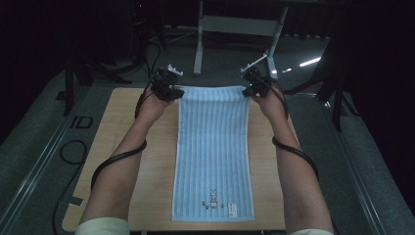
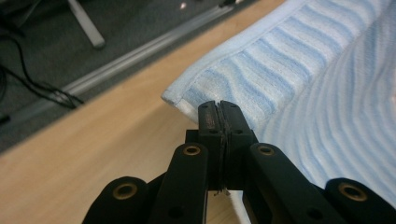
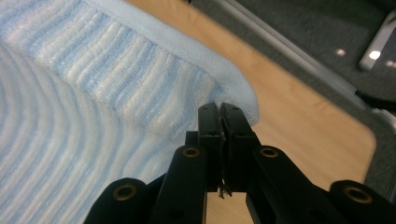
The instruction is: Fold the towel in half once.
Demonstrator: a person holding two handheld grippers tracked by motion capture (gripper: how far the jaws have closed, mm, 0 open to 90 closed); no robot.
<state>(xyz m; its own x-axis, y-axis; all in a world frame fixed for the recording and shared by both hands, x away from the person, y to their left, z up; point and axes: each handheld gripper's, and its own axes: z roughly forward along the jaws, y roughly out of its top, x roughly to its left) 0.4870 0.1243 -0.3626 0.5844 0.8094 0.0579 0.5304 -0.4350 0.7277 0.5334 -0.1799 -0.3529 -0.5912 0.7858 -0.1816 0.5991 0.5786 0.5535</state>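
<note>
A light blue striped towel lies lengthwise on the wooden table, its near end with a small printed mark and label at the front edge. My left gripper is shut on the towel's far left corner, which is raised off the wood. On the other side my right gripper is shut on the far right corner, also raised. In both gripper views the black jaws stand pressed together with a thin edge of cloth between them.
Beyond the table's far edge a grey metal stand rises from the dark floor. A metal rail runs along the floor past the table edge. Black cables trail from both grippers along the person's forearms.
</note>
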